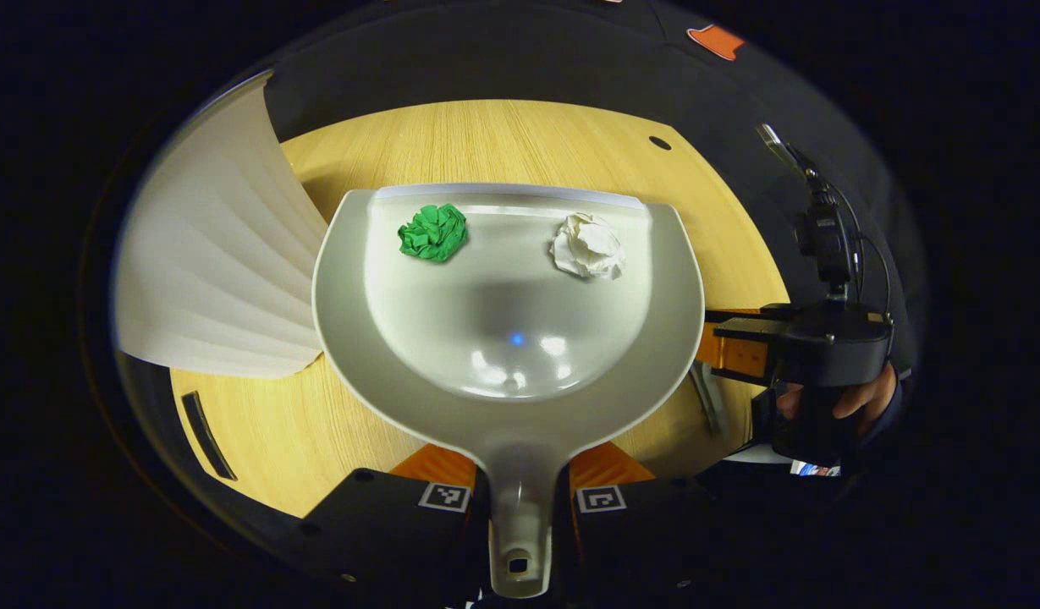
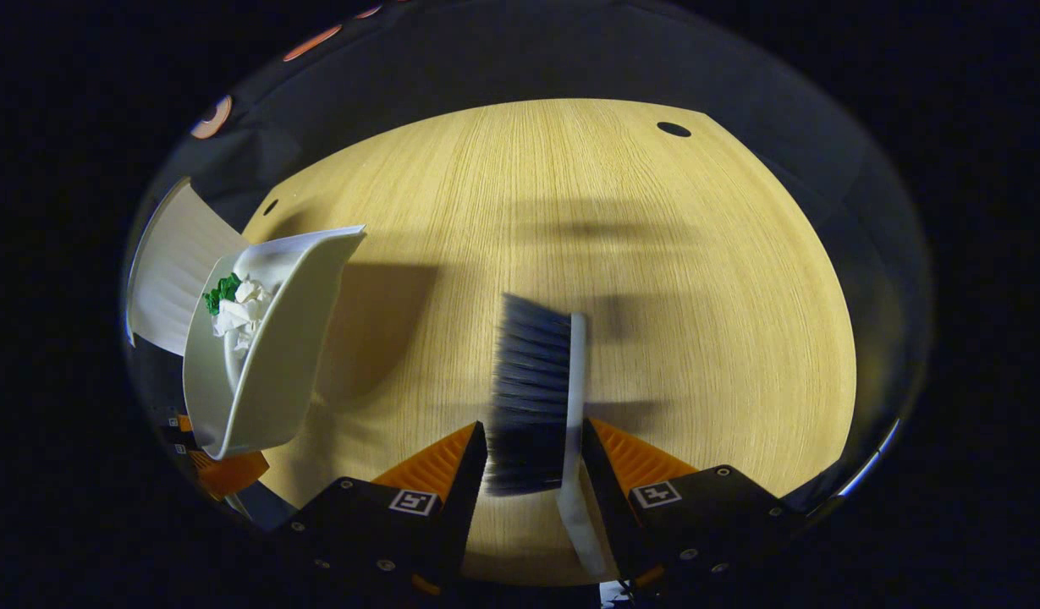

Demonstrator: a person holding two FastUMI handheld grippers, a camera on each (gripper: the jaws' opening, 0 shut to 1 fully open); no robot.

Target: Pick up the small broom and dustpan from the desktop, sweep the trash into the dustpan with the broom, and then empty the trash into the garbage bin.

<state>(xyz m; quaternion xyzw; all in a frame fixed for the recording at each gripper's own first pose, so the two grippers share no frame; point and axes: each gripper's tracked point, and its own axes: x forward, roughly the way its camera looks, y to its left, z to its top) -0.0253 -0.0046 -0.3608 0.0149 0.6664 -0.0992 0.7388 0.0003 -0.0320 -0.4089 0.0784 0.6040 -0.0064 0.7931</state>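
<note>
Leftmost in the left gripper view, a white pleated bin (image 1: 211, 254) stands at the desk's (image 1: 520, 139) left edge, its rim just beside the dustpan (image 1: 511, 338). That gripper (image 1: 520, 507) is clamped on the dustpan's handle, one finger on each side. The pan's long axis runs straight away from the camera, handle near, open lip far. It seems to be held above the desk, though the height is hard to judge. Inside, near the lip, sit a green wad (image 1: 435, 231) on the left and a white wad (image 1: 587, 245) on the right, well apart. Bare wood lies beyond the lip up to the far edge. At the right edge of this view, a hand (image 1: 858, 397) holds the other gripper beside the pan.

In the right gripper view, the pan (image 2: 270, 355) is at the left, tilted on its side by the bin (image 2: 168, 279), with both wads (image 2: 236, 309) inside. From there a broad stretch of open desk (image 2: 697, 296) runs to the right edge. The right gripper (image 2: 532, 499) grips the broom (image 2: 541, 397) between its fingers; the broom points forward, bristles facing left, white back to the right.
</note>
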